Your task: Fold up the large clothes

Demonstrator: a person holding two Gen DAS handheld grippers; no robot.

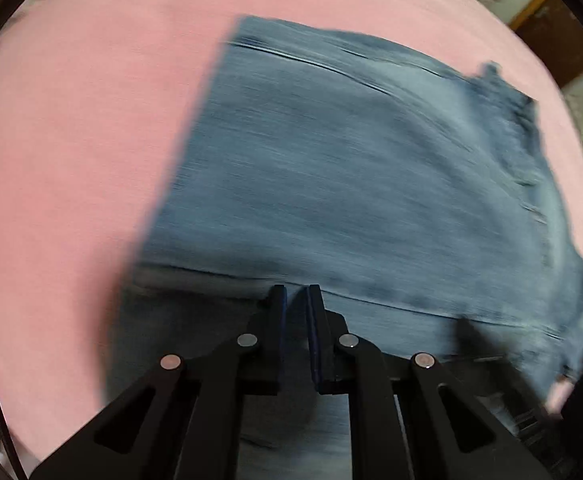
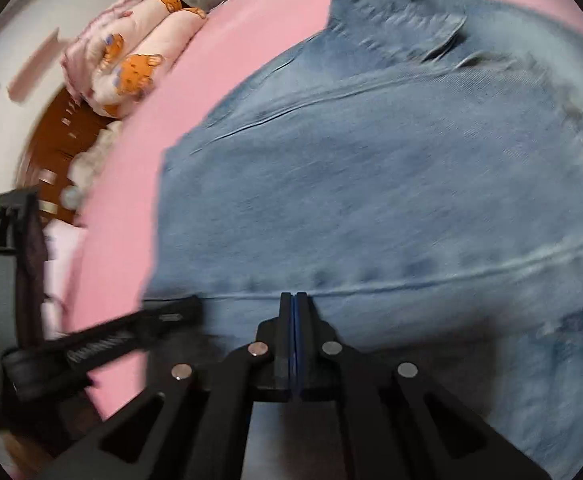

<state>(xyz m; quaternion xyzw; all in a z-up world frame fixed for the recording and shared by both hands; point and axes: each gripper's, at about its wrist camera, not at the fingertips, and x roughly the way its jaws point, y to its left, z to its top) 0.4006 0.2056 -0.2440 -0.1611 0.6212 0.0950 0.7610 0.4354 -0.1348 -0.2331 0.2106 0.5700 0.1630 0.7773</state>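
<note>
1. Denim garment [image 1: 351,168], blue and faded, probably jeans or a denim skirt, lies spread on the pink bed sheet [image 1: 71,140]. It already looks folded at least once, with a layered edge running across near the tong tips in both views.
2. Frayed hem or waistband end [image 2: 395,4] sits at the far side in the right wrist view. The blur is too heavy to tell which.
3. Left tongs [image 1: 295,294]: narrow gap between the pads, nearly closed. The tips sit right at the fold edge of the denim, but no cloth is visible between the pads, so they look empty.
4. Right tongs [image 2: 294,300]: pads pressed fully together, nothing visible pinched between them, tips over the denim seam line.
5. The left gripper's body [image 2: 103,344] shows at the lower left of the right wrist view, just beside the garment's near corner.
6. Bear-print quilt [image 2: 131,56] is bundled at the bed's far edge, well apart from the denim.
7. Risk: both tongs look empty, so a lift from here likely catches no cloth and the fold does not happen.
8. Risk: closed tips dragging across the denim could rumple the top layer and skew the existing fold line.
9. Risk: thick stacked denim may slip from a shallow pinch, or only the top layer gets grabbed and the fold splits.
</note>
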